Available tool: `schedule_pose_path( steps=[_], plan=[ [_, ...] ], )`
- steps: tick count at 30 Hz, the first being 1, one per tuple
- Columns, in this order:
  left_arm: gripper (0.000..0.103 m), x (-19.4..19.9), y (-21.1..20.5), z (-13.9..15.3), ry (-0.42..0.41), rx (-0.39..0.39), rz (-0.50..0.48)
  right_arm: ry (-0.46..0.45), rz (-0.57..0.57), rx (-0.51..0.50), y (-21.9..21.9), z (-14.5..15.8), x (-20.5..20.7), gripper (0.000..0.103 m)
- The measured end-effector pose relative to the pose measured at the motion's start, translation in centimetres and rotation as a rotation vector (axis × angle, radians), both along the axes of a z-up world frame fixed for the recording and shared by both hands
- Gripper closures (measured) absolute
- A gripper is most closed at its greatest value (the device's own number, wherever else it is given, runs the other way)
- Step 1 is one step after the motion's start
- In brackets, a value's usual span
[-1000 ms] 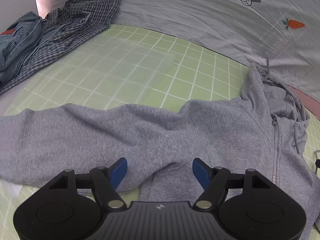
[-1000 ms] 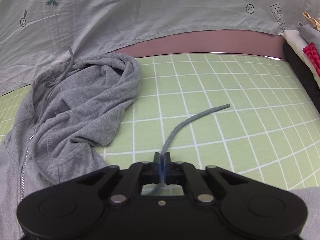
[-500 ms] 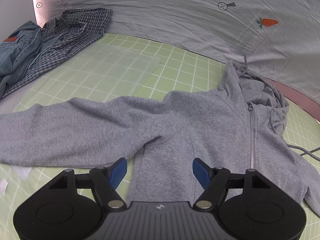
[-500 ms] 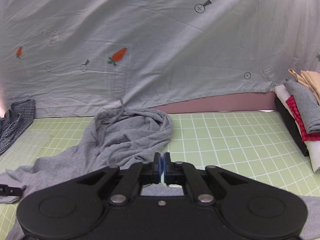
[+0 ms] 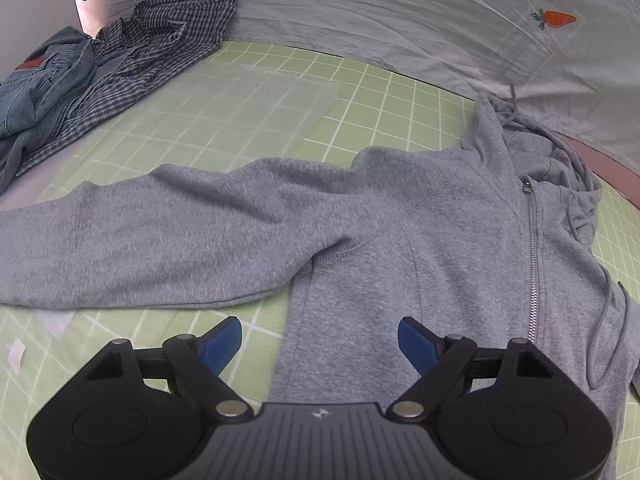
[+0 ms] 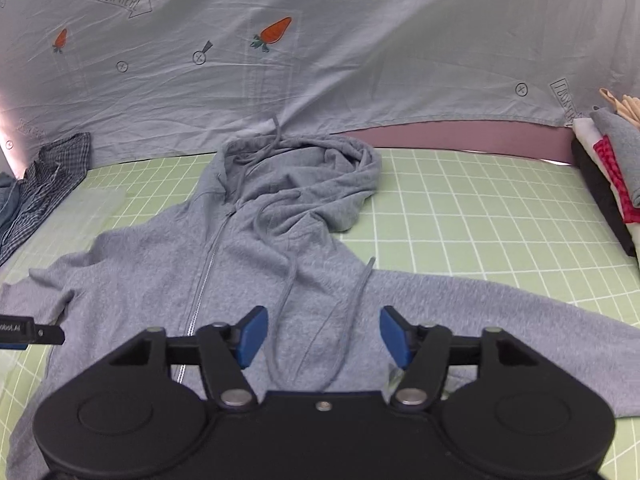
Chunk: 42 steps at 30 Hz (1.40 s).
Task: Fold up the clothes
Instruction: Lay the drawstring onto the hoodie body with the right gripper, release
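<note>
A grey zip hoodie (image 5: 420,240) lies face up on the green grid mat (image 5: 248,92), one sleeve stretched out to the left. In the right wrist view the same hoodie (image 6: 248,256) shows its hood at the back, its drawstrings (image 6: 288,280) trailing down the chest, and the other sleeve reaching right. My left gripper (image 5: 320,338) hovers open above the hoodie's side near the armpit. Open too, my right gripper (image 6: 323,334) hangs over the chest with the drawstrings between its fingers, holding nothing.
A checked shirt (image 5: 132,52) and blue jeans (image 5: 36,80) are heaped at the mat's far left. A stack of folded clothes (image 6: 608,176) stands at the right edge. A pale printed sheet (image 6: 320,60) hangs behind. A translucent sheet (image 5: 256,108) lies on the mat.
My right gripper let go of the drawstring, opened and pulled back above the chest. The left gripper stayed open and drew back toward the hoodie's side.
</note>
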<state>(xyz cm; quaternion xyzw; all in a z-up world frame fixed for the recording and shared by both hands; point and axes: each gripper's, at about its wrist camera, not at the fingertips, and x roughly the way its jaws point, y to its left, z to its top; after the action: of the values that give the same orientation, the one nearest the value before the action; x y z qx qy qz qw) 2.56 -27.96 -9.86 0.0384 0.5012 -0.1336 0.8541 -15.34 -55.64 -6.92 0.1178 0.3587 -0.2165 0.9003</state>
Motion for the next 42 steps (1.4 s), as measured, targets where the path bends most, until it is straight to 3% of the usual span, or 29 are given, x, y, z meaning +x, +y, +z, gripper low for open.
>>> schedule_pose_path(
  steps=[7,9,11,13,19,25,28,35,42],
  plan=[
    [0.014,5.6,-0.7,-0.4,-0.032,0.062,0.072,-0.013,0.023,-0.061,-1.8,-1.0,6.6,0.026],
    [0.014,7.5,-0.8,-0.8,-0.03,0.075,0.098,-0.021,0.041,-0.055,-2.3,-1.5,9.3,0.034],
    [0.014,9.3,-1.0,-1.4,-0.009,0.078,0.128,-0.025,0.069,-0.031,-2.9,-1.9,12.2,0.055],
    [0.014,10.9,-1.3,-2.0,0.022,0.074,0.162,-0.031,0.095,-0.01,-3.3,-2.4,15.1,0.063],
    [0.01,13.9,-2.8,-2.9,0.037,0.102,0.194,-0.033,0.151,0.052,-3.7,-4.3,22.0,0.065],
    [0.005,13.3,-2.6,-2.4,0.023,0.078,0.194,0.011,0.189,0.061,-3.4,-6.4,26.1,0.079],
    [0.005,12.7,-2.4,-1.9,0.013,0.065,0.184,0.023,0.213,0.065,-3.4,-6.6,26.5,0.099],
    [0.005,11.1,-1.8,-0.8,-0.011,0.039,0.158,-0.071,0.135,-0.061,-2.9,-1.8,19.9,0.099],
    [0.005,4.3,-0.1,1.1,-0.023,0.019,0.099,-0.142,0.125,-0.163,1.1,3.2,9.1,0.1]
  ],
)
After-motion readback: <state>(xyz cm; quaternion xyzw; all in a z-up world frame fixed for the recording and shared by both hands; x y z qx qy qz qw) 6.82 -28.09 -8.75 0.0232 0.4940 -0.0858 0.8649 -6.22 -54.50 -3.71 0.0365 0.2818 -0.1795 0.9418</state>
